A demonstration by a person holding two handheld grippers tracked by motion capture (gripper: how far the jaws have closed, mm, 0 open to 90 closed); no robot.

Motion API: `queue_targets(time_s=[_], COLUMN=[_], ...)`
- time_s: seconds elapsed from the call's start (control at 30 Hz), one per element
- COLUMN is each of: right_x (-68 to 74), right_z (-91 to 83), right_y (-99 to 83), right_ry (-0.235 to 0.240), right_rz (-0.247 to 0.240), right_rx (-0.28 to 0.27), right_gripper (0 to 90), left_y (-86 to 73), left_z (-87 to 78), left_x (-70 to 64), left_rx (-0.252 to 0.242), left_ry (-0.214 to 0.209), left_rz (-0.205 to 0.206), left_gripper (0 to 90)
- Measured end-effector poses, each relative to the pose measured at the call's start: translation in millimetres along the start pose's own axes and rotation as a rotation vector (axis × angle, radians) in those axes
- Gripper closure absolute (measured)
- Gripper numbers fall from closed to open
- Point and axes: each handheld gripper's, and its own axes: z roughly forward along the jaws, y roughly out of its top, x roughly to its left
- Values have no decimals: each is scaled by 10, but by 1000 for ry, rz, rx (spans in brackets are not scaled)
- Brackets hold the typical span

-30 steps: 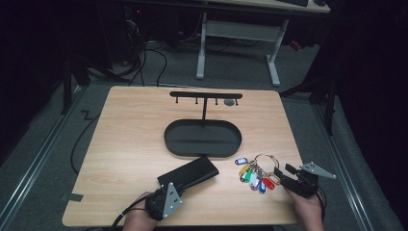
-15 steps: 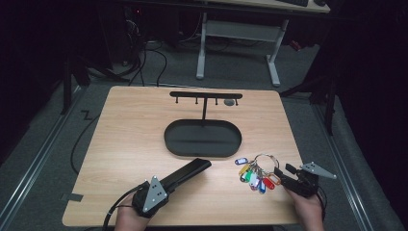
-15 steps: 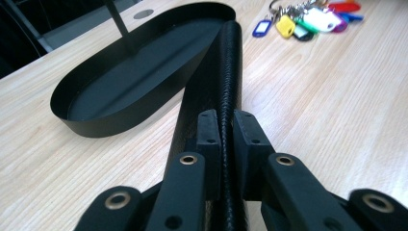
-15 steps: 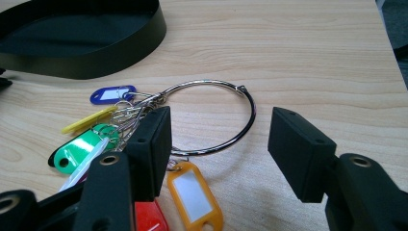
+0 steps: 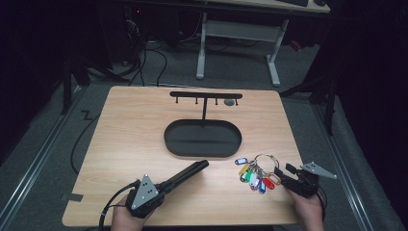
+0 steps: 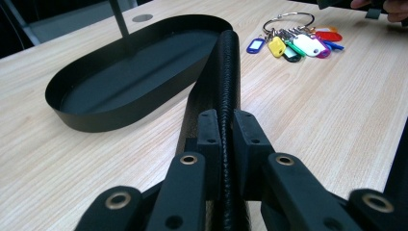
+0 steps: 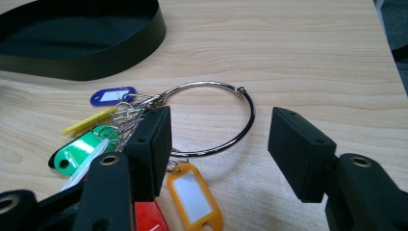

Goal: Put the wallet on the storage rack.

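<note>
My left gripper (image 5: 166,185) (image 6: 226,139) is at the table's front left, shut on one end of a long black textured case (image 5: 187,173) (image 6: 227,67). The case stands on edge and points toward the black oval tray (image 5: 202,139) (image 6: 134,67). At the front right, my right gripper (image 5: 284,171) (image 7: 223,144) is open, low over the table. A bunch of coloured key tags (image 5: 255,175) (image 7: 82,149) on a large metal ring lies there. Part of the ring sits between the two pads (image 7: 298,149), and the left pad overlaps the tags.
A thin post rises from the tray's back to a black hook bar (image 5: 206,95). A small round disc (image 5: 230,102) lies near the table's (image 5: 130,125) far edge. Table legs and cables stand on the floor beyond. A person's hands hold both grippers at the front edge.
My left gripper has drawn left and rolled, turning the black case from flat to standing on its edge. The right gripper and key bunch have stayed put.
</note>
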Motion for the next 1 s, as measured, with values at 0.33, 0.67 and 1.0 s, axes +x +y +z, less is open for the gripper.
queue_targets(time_s=[0.33,0.67,1.0], right_x=[-8,2,15], right_z=[6,9,25], right_y=[3,-3,-12], right_ry=[6,4,2], right_rz=[-5,2,2], right_rx=[-1,4,12], right_gripper=[413,413,413], left_y=[-49,-114,-168], left_z=[-24,-31,-48], left_x=[168,324,432], left_rx=[-33,-64,-76], left_ry=[1,-6,1], left_rz=[-79,-139,-174], left_gripper=[817,800,782])
